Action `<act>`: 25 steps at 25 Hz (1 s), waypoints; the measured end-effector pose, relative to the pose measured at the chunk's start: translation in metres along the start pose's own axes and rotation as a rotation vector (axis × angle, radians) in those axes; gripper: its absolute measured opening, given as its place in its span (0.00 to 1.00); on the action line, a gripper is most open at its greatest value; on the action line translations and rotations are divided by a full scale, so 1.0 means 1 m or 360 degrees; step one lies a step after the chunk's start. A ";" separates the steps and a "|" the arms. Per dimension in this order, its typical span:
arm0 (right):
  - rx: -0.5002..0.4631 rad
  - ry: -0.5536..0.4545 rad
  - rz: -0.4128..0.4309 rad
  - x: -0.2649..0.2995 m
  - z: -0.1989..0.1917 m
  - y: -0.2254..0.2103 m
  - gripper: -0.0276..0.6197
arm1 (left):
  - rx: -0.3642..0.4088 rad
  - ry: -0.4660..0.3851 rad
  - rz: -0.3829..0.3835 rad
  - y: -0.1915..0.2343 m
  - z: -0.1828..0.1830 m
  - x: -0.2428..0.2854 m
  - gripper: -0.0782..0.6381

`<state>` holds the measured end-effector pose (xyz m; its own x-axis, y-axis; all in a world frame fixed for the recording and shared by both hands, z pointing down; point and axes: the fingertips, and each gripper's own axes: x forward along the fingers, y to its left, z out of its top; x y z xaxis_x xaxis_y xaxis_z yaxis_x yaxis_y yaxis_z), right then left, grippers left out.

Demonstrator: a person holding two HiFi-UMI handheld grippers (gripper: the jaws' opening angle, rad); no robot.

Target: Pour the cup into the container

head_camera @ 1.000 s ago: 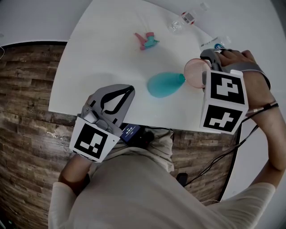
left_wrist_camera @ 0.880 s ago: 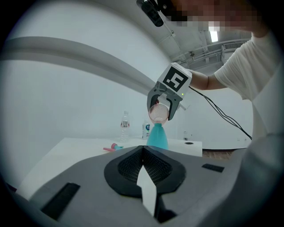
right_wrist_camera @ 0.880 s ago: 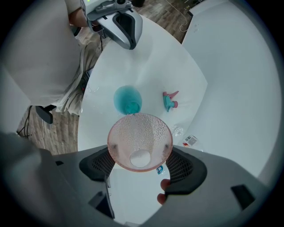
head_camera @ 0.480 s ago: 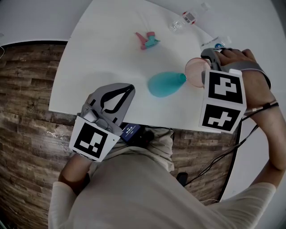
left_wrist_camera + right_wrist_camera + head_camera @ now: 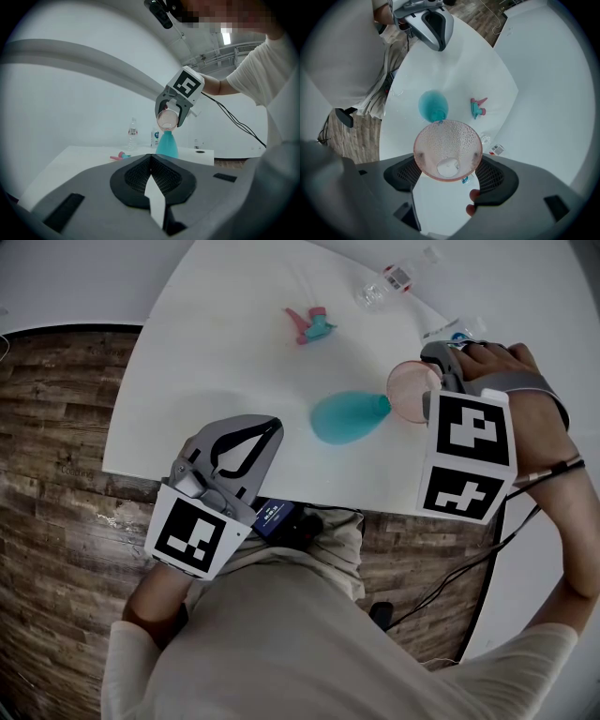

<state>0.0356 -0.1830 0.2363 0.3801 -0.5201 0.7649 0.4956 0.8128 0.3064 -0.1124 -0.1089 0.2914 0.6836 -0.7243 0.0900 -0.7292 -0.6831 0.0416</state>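
Observation:
My right gripper (image 5: 433,382) is shut on a clear pink cup (image 5: 411,392), tipped on its side with its mouth over the neck of a teal bottle (image 5: 347,416) standing on the white table (image 5: 225,352). In the right gripper view the cup (image 5: 447,150) sits between the pads, wet with droplets inside, its rim just above the teal bottle (image 5: 432,106). The left gripper view shows the cup (image 5: 167,119) tilted over the bottle (image 5: 166,144). My left gripper (image 5: 251,440) hangs shut at the table's near edge, holding nothing.
A pink and teal spray-nozzle top (image 5: 307,323) lies on the table beyond the bottle. Two clear water bottles (image 5: 384,283) lie near the far right edge. Cables run over the wooden floor (image 5: 56,484) below the table's right side.

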 end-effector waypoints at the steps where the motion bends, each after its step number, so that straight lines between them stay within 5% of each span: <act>1: 0.0000 0.0001 -0.0003 0.000 0.000 0.000 0.60 | -0.0001 -0.0002 0.0000 0.000 0.000 0.000 0.12; 25: -0.0051 0.0120 -0.0098 -0.002 -0.001 -0.002 0.60 | -0.0007 -0.0003 0.0006 0.001 -0.002 -0.002 0.12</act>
<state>0.0344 -0.1839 0.2336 0.4054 -0.5880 0.6999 0.5439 0.7706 0.3322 -0.1148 -0.1083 0.2928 0.6811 -0.7269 0.0884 -0.7317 -0.6801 0.0457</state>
